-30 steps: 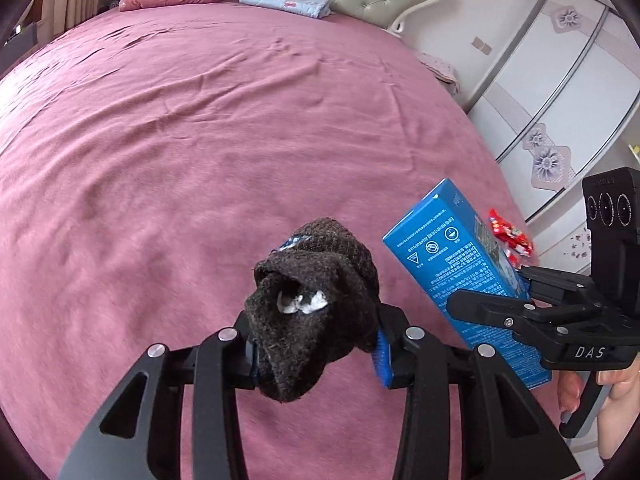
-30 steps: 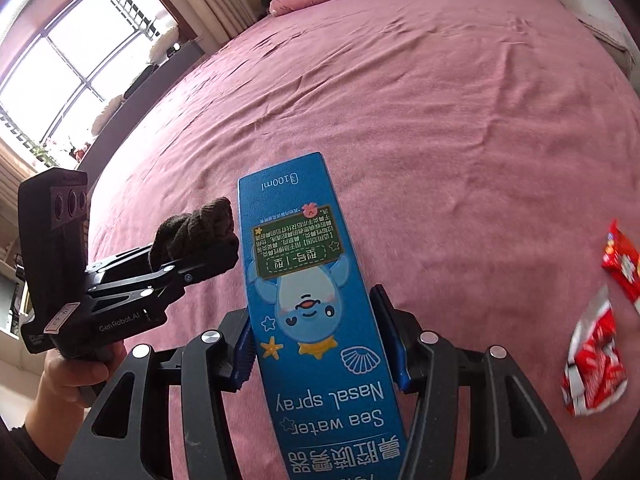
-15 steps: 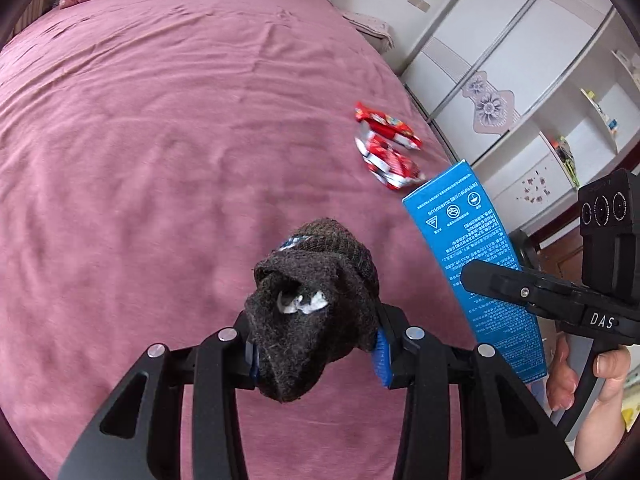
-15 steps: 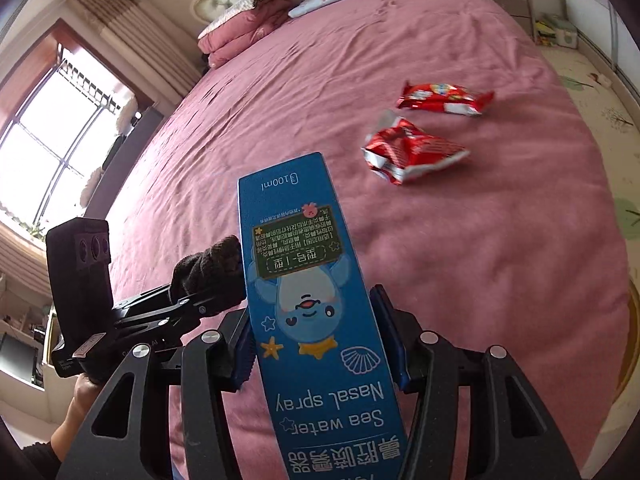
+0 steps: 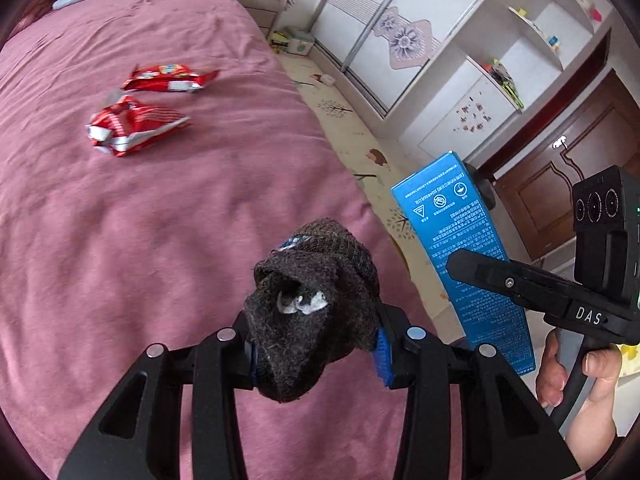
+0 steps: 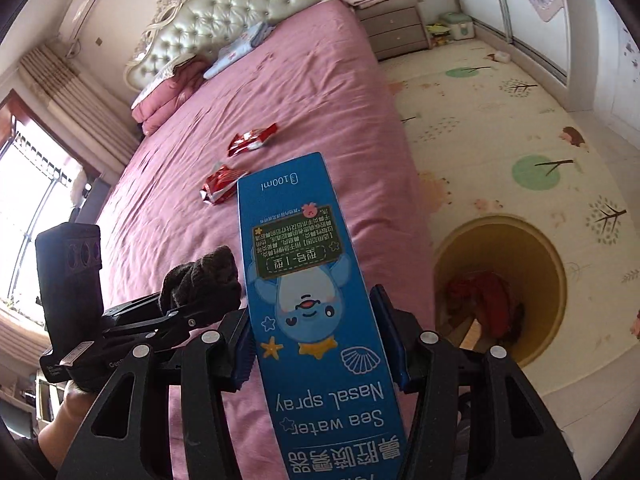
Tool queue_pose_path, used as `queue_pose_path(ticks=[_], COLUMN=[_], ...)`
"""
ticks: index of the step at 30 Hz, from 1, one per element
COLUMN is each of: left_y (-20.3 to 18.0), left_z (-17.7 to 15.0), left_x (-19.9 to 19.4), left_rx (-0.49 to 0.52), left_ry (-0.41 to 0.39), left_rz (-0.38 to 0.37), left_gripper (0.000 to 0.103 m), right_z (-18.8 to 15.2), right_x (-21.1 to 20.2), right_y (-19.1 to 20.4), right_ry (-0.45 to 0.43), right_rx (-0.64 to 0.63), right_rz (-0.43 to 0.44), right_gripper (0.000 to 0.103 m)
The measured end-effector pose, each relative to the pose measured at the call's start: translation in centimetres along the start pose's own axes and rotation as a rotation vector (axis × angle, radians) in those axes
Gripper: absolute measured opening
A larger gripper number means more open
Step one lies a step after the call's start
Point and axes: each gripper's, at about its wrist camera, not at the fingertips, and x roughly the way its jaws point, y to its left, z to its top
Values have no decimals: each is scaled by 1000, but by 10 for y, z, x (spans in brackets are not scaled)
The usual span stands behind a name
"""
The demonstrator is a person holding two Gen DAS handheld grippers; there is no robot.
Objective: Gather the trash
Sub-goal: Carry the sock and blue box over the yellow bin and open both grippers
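Gripping one dark sock [image 5: 316, 312], one blue box [image 6: 316, 320], two red wrappers [image 5: 136, 124] on bed [image 5: 120, 220]

Nasal spray box [image 6: 316, 320] ran off bottom edge, lower end unseen. Box hid part of nearer red wrapper [image 6: 218, 188]. Bin [image 6: 500, 288] contents sat in shadow, couldn't identify. Shelf items [image 5: 504, 76] too small.

— What colours do you have?
— I note a dark charcoal knit sock [image 5: 316, 312], a blue nasal spray box [image 6: 316, 300] printed with a cartoon face, stars and a shell, and two red-and-silver wrappers [image 5: 132, 126] on a plain mauve bedspread [image 5: 160, 220].
— The floor?
— Cream play mat [image 6: 500, 140], green tree motifs; a yellow bin [image 6: 556, 264].
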Motion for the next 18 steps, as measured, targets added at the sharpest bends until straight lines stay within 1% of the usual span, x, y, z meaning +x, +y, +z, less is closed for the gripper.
queue_pose_path(ticks=[6, 8, 12, 18], left_y=[-49, -63, -88, -113], left_z=[14, 20, 31, 40], left_x=[46, 60, 87, 130], left_rx=[52, 70, 111, 133], left_ry=[60, 79, 115, 171], left_rz=[-49, -63, -79, -89], left_gripper=[41, 42, 42, 42], right_z=[-4, -5, -5, -2], right_x=[-30, -39, -41, -39], right_y=[-68, -85, -119, -162], right_ry=[-68, -83, -87, -89], right_rx=[126, 149, 187, 247], right_rz=[-38, -58, -95, -111], right_gripper=[51, 51, 51, 51])
